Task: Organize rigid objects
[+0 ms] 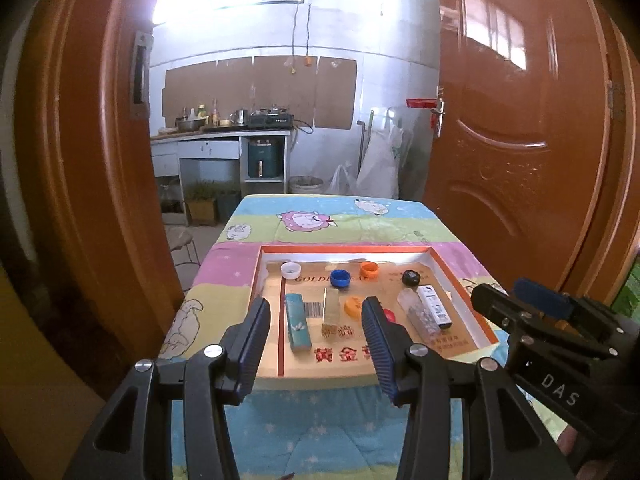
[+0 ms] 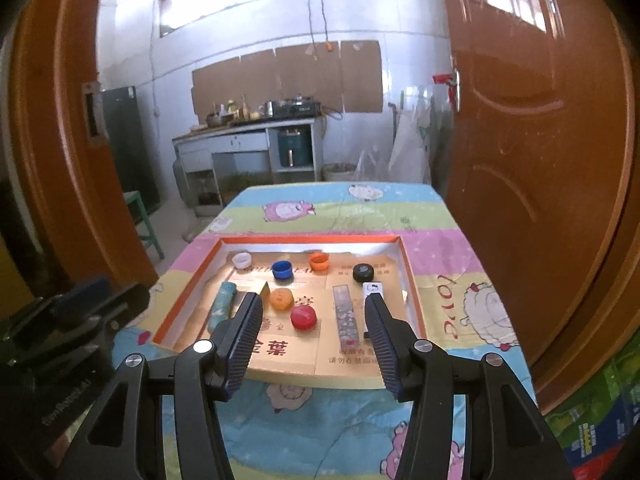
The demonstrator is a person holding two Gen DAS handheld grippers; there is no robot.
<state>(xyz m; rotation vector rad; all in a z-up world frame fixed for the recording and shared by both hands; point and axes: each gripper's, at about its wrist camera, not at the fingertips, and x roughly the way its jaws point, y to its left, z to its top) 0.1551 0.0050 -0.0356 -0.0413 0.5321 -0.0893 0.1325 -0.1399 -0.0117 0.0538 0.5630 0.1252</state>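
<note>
Ahead and below both empty, open grippers, left and right, tray lighters lie lengthwise; teal lighter nearer left.

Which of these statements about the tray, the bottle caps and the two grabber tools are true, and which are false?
1. Both grippers, left and right, are empty. True.
2. The red cap lies outside the tray. False: it lies inside, beside an orange cap.
3. The blue cap sits in the tray's far row, between a white cap and another orange cap. True.
4. The black cap is at the tray's left end. False: it is toward the right.
</note>
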